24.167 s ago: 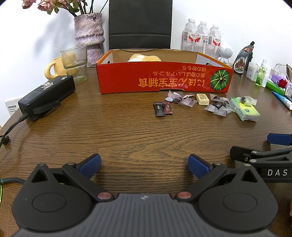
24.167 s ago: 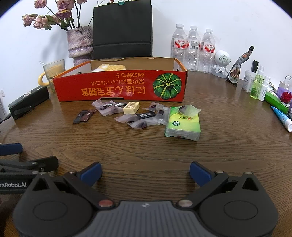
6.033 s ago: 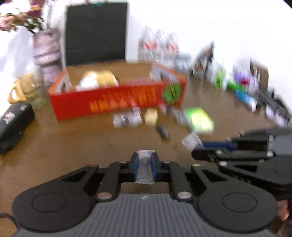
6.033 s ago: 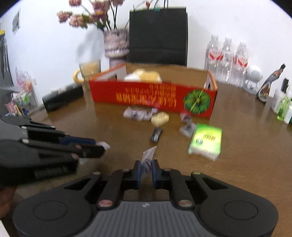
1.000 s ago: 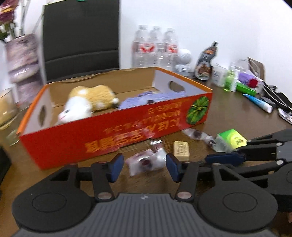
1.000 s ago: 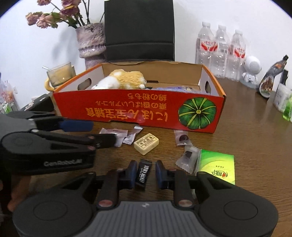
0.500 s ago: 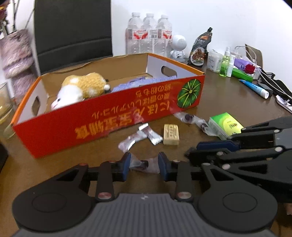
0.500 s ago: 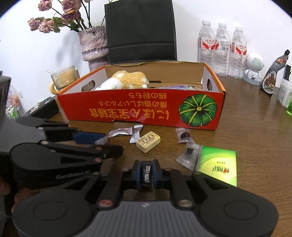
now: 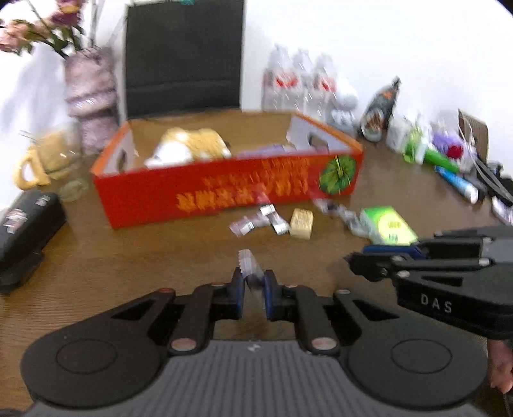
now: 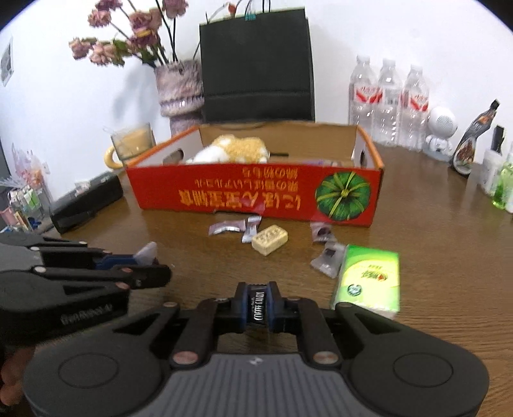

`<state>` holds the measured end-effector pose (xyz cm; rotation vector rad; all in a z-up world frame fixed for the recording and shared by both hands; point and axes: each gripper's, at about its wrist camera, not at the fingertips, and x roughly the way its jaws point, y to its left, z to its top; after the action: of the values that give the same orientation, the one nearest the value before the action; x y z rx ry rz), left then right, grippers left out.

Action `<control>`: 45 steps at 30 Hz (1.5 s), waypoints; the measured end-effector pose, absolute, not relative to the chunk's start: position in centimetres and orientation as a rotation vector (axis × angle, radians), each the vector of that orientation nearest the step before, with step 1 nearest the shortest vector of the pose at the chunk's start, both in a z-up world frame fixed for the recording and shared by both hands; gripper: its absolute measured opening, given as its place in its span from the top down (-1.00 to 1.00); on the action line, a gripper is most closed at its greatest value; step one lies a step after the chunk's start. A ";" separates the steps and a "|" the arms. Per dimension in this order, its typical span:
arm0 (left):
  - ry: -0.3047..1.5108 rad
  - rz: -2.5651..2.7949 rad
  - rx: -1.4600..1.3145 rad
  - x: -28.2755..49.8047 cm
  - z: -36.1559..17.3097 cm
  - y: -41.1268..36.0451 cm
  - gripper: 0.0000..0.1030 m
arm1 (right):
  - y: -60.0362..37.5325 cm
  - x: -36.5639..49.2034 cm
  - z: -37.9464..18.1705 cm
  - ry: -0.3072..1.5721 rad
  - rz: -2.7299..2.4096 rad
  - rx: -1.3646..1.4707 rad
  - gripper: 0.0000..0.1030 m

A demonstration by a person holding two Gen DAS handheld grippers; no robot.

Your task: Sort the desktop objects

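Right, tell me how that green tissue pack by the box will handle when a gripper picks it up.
The green tissue pack looks like a soft plastic-wrapped pack, so it will probably squash somewhat under the pads. It is likely light for its bulk. It lies flat on the table, so it should not roll, though the glossy wrap may slide if pushed.

— Where am I working?

— At a round wooden table [image 10: 433,243] in what looks like a home or a small office corner, against a plain white wall [image 10: 368,29].

— What tells me that?

— Far left, a vase of dried flowers [image 10: 179,89] and a yellow mug [image 10: 110,157]. Far right, three water bottles [image 10: 388,96], a little white robot figure [image 10: 441,131], lotion and sanitiser bottles [image 10: 501,186]. A black chair back [image 10: 256,64] stands behind the red cardboard box [image 10: 253,192].
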<state>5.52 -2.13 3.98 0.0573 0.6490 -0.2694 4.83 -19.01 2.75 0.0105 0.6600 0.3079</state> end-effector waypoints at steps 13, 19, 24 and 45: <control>0.680 -0.290 -0.146 18.2 12.6 1.4 0.75 | -21.1 13.5 12.2 0.471 0.309 0.057 0.79; 0.891 -0.249 -0.167 26.0 9.2 0.5 0.75 | -20.6 23.8 11.6 0.710 0.234 0.038 0.78; 0.990 -0.226 -0.186 28.4 7.4 0.2 0.04 | -20.3 28.4 9.2 0.918 0.164 0.055 0.39; 0.968 -0.100 -0.068 22.9 10.9 0.9 -0.94 | -19.5 22.9 11.2 1.042 0.161 0.063 -0.63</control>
<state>22.89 0.89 10.94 -0.0678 0.9679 -0.0998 22.92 -19.54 11.15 0.0632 1.0422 0.1614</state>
